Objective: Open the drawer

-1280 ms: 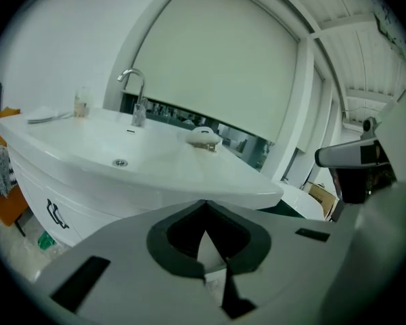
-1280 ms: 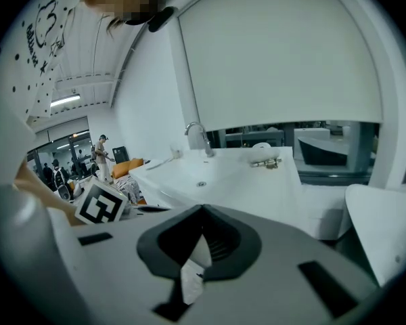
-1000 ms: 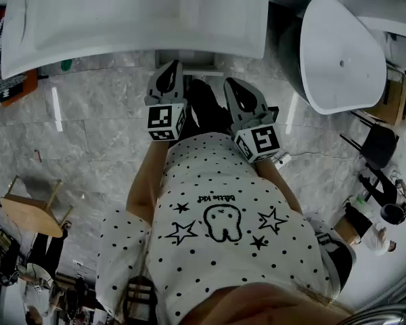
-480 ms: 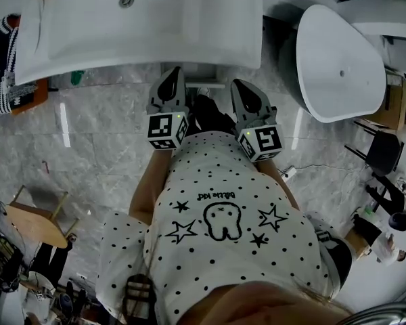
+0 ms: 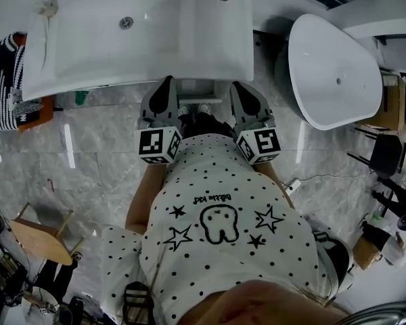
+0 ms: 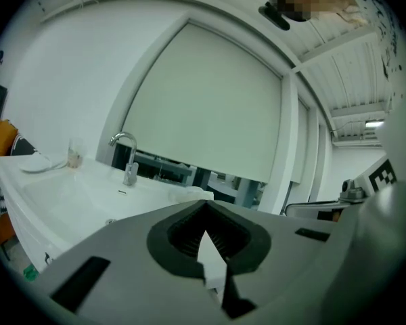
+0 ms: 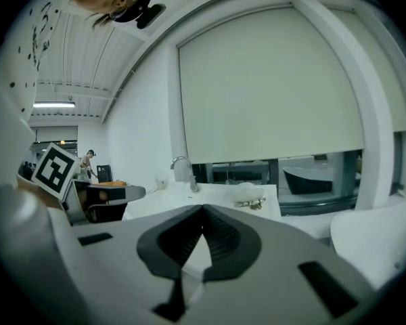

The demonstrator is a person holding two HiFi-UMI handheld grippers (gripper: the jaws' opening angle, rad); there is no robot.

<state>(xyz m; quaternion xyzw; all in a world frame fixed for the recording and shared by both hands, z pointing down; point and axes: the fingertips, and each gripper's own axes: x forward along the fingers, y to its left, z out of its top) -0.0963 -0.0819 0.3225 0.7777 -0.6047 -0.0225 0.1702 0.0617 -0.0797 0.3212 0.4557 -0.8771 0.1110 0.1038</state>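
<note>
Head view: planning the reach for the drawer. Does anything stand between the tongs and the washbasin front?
Nothing visible does. The left tongs and right tongs, both shut and empty, face the washbasin across open air. Its overhang hides any drawer.

The place looks like a bathroom showroom; a wide white rectangular washbasin (image 5: pixel 142 39) with a curved chrome tap (image 6: pixel 130 171) stands near a white oval freestanding bathtub (image 5: pixel 335 73) on a grey marble-tiled floor (image 5: pixel 95 147); a dark bathtub (image 7: pixel 310 179) sits behind glass, below a pale roller blind (image 7: pixel 271 87).
</note>
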